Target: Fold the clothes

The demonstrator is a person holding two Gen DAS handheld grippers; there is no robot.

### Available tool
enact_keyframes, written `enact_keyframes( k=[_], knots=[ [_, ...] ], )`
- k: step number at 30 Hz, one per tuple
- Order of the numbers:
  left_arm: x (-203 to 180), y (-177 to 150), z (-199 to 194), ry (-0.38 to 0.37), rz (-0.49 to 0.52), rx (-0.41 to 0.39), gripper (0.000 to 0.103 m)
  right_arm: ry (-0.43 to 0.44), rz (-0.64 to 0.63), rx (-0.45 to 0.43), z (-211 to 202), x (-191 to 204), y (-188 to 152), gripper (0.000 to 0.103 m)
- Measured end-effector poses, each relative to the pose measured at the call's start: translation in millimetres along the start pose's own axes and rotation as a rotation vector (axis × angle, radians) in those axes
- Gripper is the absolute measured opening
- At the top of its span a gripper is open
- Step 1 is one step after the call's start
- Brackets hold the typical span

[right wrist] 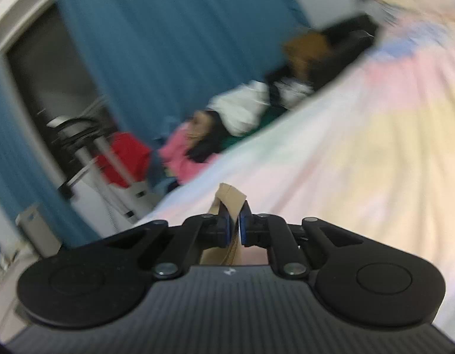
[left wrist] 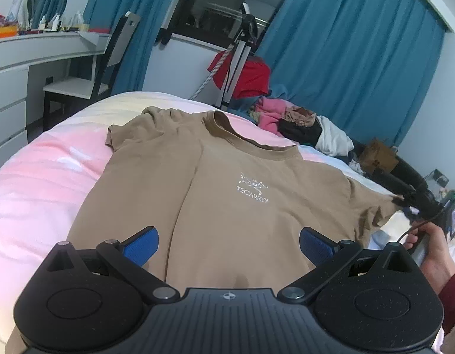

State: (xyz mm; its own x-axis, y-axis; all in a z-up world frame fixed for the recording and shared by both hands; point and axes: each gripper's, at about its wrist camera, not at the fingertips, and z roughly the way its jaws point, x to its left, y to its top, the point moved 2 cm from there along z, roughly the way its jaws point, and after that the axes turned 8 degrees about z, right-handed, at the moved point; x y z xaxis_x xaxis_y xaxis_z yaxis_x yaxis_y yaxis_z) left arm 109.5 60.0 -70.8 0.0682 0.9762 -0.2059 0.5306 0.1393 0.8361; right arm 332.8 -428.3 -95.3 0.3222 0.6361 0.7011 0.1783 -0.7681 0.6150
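Note:
A tan T-shirt (left wrist: 227, 200) with a white chest logo lies front up on the pastel bedspread (left wrist: 44, 183), collar at the far side. My left gripper (left wrist: 229, 243) is open and empty, hovering over the shirt's lower part. My right gripper (right wrist: 234, 221) is shut on a fold of the tan T-shirt (right wrist: 230, 199). In the left wrist view the right gripper (left wrist: 404, 199) pinches the shirt's right sleeve tip and holds it pulled out to the right. The right wrist view is blurred by motion.
A pile of clothes (left wrist: 298, 121) in pink, black and white lies at the bed's far right edge. A red garment (left wrist: 245, 73) hangs on a metal stand. A white desk (left wrist: 35, 56) and a chair (left wrist: 88, 82) stand at the left. Blue curtains (left wrist: 360, 59) hang behind.

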Motion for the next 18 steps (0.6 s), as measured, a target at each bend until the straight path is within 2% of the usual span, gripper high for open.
enact_keyframes(
  k=[2,4,6,9,11,14,16,18],
  knots=[
    [0.7,0.0,0.8,0.002,0.0,0.001,0.103,-0.044,0.064,0.04,2.0,-17.6,-0.4,0.03],
    [2.0,0.6,0.1,0.006,-0.001,-0.003,0.103,-0.076,0.122,0.068,-0.9,-34.1,-2.8,0.056],
    [3.9,1.2,-1.4,0.01,-0.007,-0.007,0.103,-0.09,0.177,0.081,-9.2,-49.2,-7.8,0.073],
    [5.5,2.2,-4.4,0.013,-0.018,-0.01,0.103,-0.077,0.276,0.122,-26.4,-60.1,-15.2,0.073],
    [5.2,2.8,-7.8,0.014,-0.017,-0.016,0.103,-0.004,0.311,0.147,-43.6,-58.7,-24.5,0.072],
    [3.8,2.7,-13.6,0.016,-0.007,-0.025,0.103,0.113,0.241,0.238,-55.2,-27.7,-36.7,0.069],
    [3.6,1.4,-15.7,0.019,-0.004,-0.025,0.103,0.156,0.169,0.283,-59.5,-4.7,-48.6,0.052],
    [4.1,0.0,-16.7,0.017,-0.009,-0.021,0.103,0.159,0.118,0.331,-53.6,9.9,-66.2,0.052]
  ],
)
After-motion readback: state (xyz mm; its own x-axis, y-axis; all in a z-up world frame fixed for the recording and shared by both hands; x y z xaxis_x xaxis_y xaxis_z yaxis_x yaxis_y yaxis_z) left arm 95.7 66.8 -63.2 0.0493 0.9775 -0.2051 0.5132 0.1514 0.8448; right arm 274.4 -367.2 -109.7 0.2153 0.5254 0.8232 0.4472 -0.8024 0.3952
